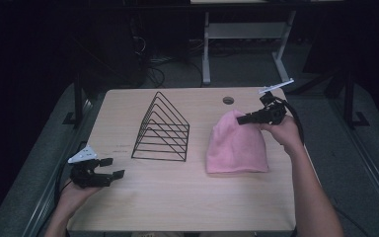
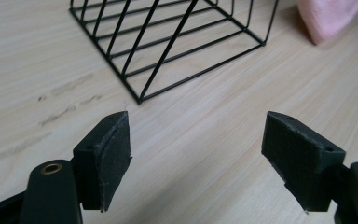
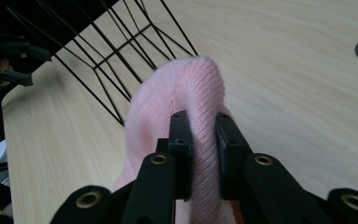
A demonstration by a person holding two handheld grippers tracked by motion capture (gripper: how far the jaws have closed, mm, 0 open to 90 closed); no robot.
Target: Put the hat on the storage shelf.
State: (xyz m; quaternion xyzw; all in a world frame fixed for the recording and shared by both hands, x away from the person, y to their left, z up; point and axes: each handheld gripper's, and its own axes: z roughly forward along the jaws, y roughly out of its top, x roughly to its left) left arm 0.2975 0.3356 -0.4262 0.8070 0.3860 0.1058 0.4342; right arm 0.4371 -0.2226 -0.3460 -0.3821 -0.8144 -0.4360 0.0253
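Pink hat (image 1: 237, 145) lies on the table (image 1: 177, 197), just right of the black wire rack (image 1: 163, 129). The right gripper (image 3: 204, 140) pinches the hat's top fold, its jaws pressed on the knit. I judge the step to be lifting; the next move probably calls for raising the hat without slipping. The left gripper (image 2: 196, 154) hovers spread near the rack, holding nothing.
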